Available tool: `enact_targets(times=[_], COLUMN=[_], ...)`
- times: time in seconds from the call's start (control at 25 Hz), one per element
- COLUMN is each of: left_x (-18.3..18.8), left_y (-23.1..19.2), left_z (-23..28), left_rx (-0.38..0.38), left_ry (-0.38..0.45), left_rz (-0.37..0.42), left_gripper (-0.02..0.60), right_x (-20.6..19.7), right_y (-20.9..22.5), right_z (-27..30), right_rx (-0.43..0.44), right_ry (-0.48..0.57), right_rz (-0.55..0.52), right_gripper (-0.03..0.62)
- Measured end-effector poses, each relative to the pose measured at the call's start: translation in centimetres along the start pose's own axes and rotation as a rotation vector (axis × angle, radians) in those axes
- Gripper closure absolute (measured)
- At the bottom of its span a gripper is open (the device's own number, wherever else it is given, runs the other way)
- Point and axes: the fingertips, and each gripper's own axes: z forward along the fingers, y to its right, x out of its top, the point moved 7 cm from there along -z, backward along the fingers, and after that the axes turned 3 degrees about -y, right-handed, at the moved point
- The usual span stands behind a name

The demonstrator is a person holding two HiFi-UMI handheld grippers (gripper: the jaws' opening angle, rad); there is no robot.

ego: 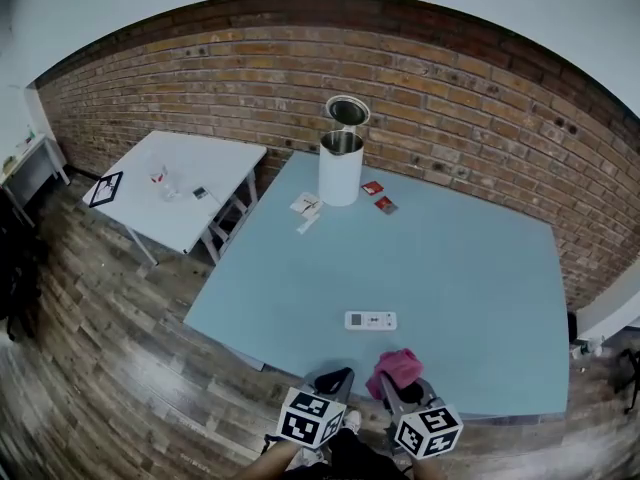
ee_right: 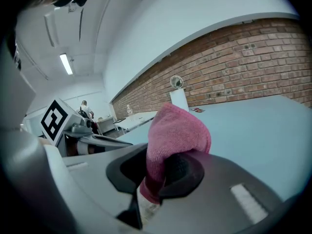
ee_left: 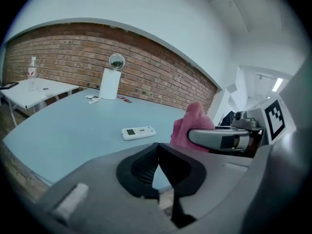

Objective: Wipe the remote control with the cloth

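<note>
A white remote control (ego: 370,320) lies flat on the light blue table (ego: 470,268) near its front edge; the left gripper view shows the remote (ee_left: 138,132) ahead, left of centre. My right gripper (ego: 402,388) is shut on a pink cloth (ego: 397,366), which bunches up above the jaws (ee_right: 176,130) and hangs just short of the remote, over the table's front edge. My left gripper (ego: 335,380) hovers beside it on the left, apart from the remote. Its jaws (ee_left: 157,152) are shut with nothing between them. The cloth (ee_left: 190,128) shows at its right.
A tall white bin (ego: 341,163) with a raised round lid stands at the table's far side. Red cards (ego: 378,196) and white papers (ego: 306,206) lie near it. A white side table (ego: 180,183) stands at the left, a brick wall (ego: 470,88) behind.
</note>
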Motion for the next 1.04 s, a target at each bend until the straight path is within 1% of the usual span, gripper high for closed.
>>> enact_targets(times=[0.16, 0.36, 0.6, 0.8, 1.04], left_x=[-0.7, -1.2, -1.7, -1.9, -2.2], left_y=[1.1, 2.6, 3.4, 3.9, 4.0], left_z=[-0.5, -1.0, -1.1, -1.4, -1.7], left_rx=[0.026, 0.047, 0.044, 0.053, 0.054], left_ry=[0.023, 0.027, 0.054, 0.057, 0.037], left_rz=[0.001, 0.016, 0.027, 0.047, 0.024], left_gripper=[0.581, 0.583, 0.583, 0.583, 0.583], right_x=[-0.5, -1.0, -1.1, -1.6, -1.3], right_y=[-1.4, -2.2, -2.5, -2.6, -2.7], right_z=[-1.2, -2.0, -2.9, -3.3, -3.4], right_rx=[-0.033, -0.038, -0.055, -0.062, -0.058], right_ry=[0.037, 0.024, 0.044, 0.042, 0.028], right_rz=[-0.019, -0.022, -0.052, -0.055, -0.059], right_gripper=[0.533, 0.533, 0.531, 0.531, 0.531])
